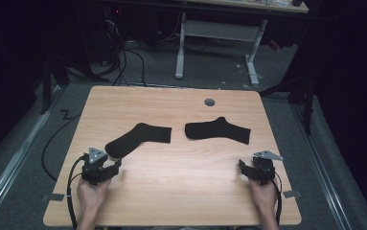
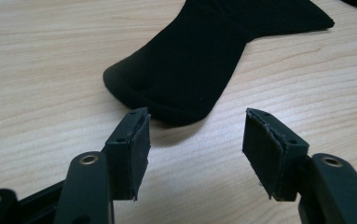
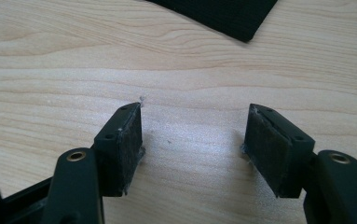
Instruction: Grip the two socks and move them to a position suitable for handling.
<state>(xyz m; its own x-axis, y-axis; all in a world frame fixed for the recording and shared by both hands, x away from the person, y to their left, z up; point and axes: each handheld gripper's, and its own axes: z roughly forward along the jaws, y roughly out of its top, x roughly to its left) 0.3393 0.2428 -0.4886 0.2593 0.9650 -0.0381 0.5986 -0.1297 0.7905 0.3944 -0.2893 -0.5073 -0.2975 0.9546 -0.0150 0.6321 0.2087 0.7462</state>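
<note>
Two black socks (image 1: 140, 138) (image 1: 218, 129), flat, apart, mid-table (image 1: 171, 201)

Both socks are plain black: the left sock (image 1: 138, 138) and the right sock (image 1: 218, 129). The surface (image 1: 181, 182) beneath them is pale wood-grain, and the fingers (image 2: 136, 154) are black too

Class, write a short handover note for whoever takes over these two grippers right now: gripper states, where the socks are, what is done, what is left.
Left gripper: open, holds nothing, at the toe of the left black fabric sock.
Right gripper: open, holds nothing, over bare wooden table, short of the right black fabric sock.
Both socks lie flat, apart, mid-table.
Done: nothing gripped.
Left: probably grasp and pair the socks.
</note>
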